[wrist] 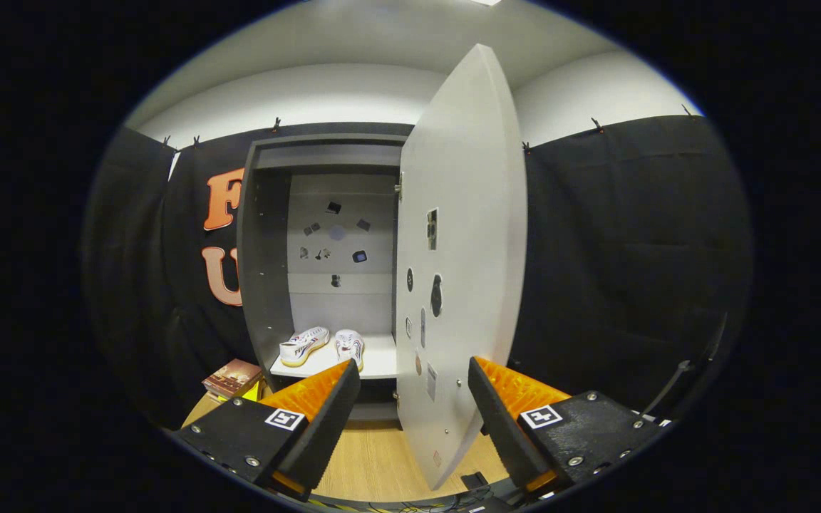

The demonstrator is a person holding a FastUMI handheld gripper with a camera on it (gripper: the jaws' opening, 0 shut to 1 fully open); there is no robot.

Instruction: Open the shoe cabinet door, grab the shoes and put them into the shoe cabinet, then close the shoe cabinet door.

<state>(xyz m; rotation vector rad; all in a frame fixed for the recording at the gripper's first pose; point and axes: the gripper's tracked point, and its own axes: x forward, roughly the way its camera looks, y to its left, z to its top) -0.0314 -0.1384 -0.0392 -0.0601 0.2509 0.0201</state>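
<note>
Nearest the camera, the gripper [414,420] has its two fingers spread well apart with nothing held between them, and the lower edge of the cabinet door [464,271] stands in the gap just ahead of them, not touched by either finger as far as can be told. That door is swung wide, its inner face turned toward the fingers and dotted with small stickers. Beyond the left finger, the shoe cabinet [264,249] stands open against the booth's black wall, and a pair of white shoes [321,345] sits side by side on its lower shelf [375,365], toes pointing outward. Small stickers also mark the cabinet's back panel. Beside the cabinet's foot, to the left, a book [232,376] lies on the wooden floor [375,463]. Judging by this layout, the opening of the door and the placing of the shoes look finished: both shoes rest inside and the gripper is empty. What appears to be left is the last step, swinging the door back until it shuts against the cabinet frame. With the door edge so near the fingers, that push seems ready to begin.
</note>
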